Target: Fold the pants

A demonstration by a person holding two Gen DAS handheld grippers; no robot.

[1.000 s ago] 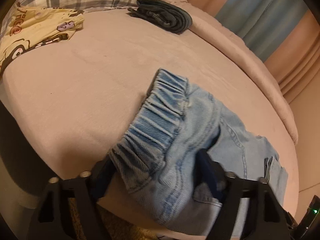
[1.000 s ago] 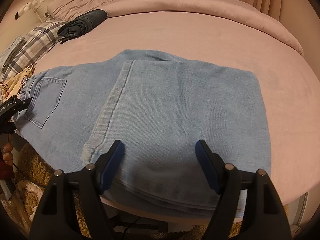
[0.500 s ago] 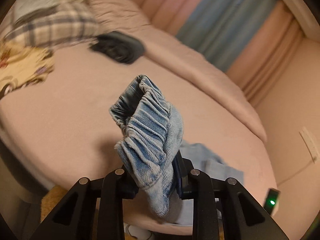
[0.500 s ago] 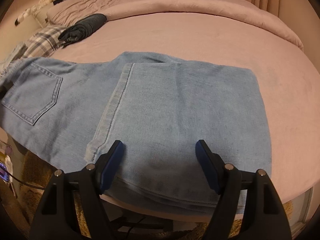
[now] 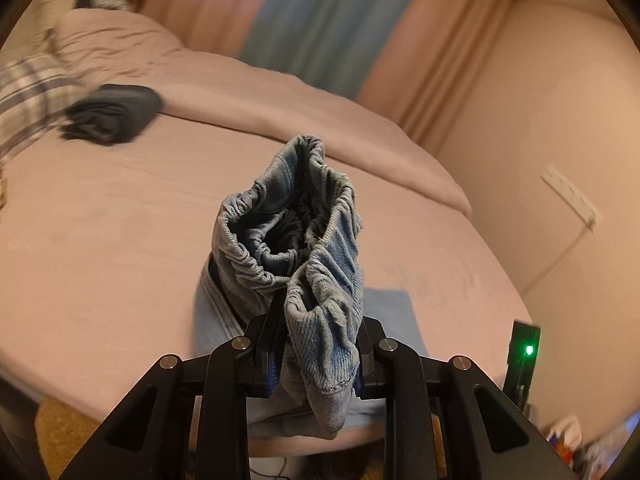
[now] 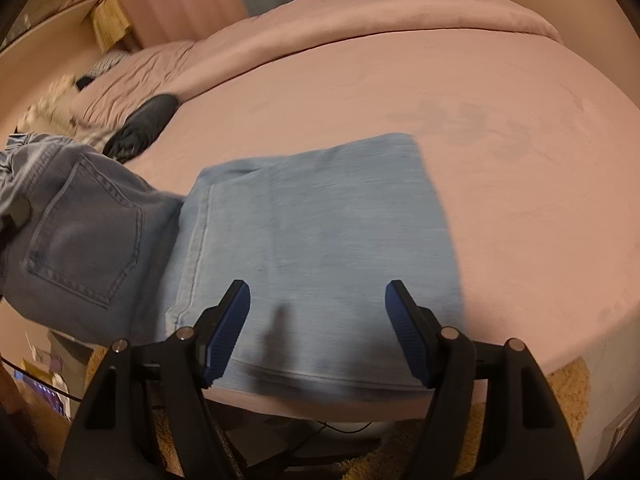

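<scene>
Light blue denim pants (image 6: 320,232) lie partly folded on the pink bed (image 6: 500,160), legs doubled over near its front edge. My left gripper (image 5: 316,360) is shut on the bunched elastic waistband (image 5: 296,232) and holds it lifted above the bed. In the right wrist view the raised waist end with its back pocket (image 6: 84,236) hangs at the left. My right gripper (image 6: 318,320) is open and empty, hovering just above the folded legs near the bed's front edge.
A dark folded garment (image 5: 112,118) lies far left on the bed, also in the right wrist view (image 6: 144,126). A plaid pillow (image 5: 28,96) sits beyond it. Curtains (image 5: 320,20) and a wall are behind. A device with a green light (image 5: 526,350) is at right.
My left gripper closed on the waistband and lifted it off the bed, swinging it toward the folded legs. The right gripper stayed open and shifted slightly.
</scene>
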